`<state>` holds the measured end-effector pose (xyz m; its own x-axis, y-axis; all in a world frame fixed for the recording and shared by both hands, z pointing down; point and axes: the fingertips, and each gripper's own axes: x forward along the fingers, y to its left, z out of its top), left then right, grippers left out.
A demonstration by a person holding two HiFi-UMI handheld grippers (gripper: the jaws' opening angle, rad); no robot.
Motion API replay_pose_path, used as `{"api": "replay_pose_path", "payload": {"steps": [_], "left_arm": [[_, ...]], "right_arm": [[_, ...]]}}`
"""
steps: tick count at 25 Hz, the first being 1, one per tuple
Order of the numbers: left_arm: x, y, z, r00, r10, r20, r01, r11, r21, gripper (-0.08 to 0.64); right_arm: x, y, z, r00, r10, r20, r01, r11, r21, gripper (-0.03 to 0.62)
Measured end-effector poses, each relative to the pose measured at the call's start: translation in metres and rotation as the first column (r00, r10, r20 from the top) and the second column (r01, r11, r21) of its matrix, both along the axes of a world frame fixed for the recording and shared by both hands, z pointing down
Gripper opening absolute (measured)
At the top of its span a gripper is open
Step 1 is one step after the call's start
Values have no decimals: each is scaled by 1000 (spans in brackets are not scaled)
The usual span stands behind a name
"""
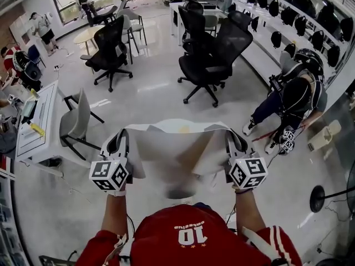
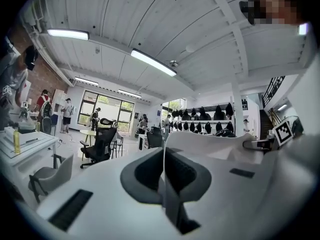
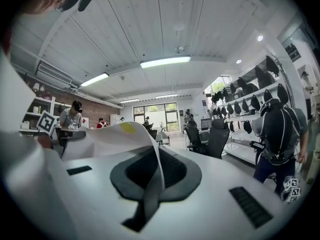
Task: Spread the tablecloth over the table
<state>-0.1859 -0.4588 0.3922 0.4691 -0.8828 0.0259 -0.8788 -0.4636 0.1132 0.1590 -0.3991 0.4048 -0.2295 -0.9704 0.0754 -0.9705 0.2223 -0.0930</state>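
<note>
Tablecloth (image 1: 172,148) position: raised in the air in front of the operator, stretched between the two grippers and clear of the glossy pale floor (image 1: 155,93). The material is a thin, plain white sheet with a matte surface. The span between the grippers sags into a shallow trough, and soft folds run down from each held corner. A small yellow mark (image 1: 183,129) lies near the far edge.

Left gripper (image 1: 119,142): jaws clenched on the left edge of the tablecloth. In the left gripper view, the dark ribbed pads (image 2: 145,171) close on a thin upright fold of fabric. The pads are set in broad, smooth white jaw bodies. The sheet billows away to the right of them.

Right gripper (image 1: 236,143): jaws clenched on the right edge of the tablecloth. In the right gripper view, its dark pads (image 3: 172,171) pinch a narrow fold, and the sheet rises to the left in a rounded hump.

Each gripper carries a marker cube (image 1: 110,174) with black-and-white square patterns, at the operator's end.

Surroundings: black mesh-backed office chairs (image 1: 213,54) on star bases stand well beyond the tablecloth. A grey moulded chair (image 1: 75,118) stands beside a white desk (image 1: 39,126) at the left. A person (image 1: 294,98) in dark gear bends over at the right.
</note>
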Motion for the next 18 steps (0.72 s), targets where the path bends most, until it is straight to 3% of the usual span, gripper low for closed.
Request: {"api": "replay_pose_path", "payload": {"steps": [18], "left_arm": [[27,-118,-47,1000,-21,3,21,995,93,9]], "right_arm": [[22,-120,-44,1000,-3,-13,4,996,91,15]]}}
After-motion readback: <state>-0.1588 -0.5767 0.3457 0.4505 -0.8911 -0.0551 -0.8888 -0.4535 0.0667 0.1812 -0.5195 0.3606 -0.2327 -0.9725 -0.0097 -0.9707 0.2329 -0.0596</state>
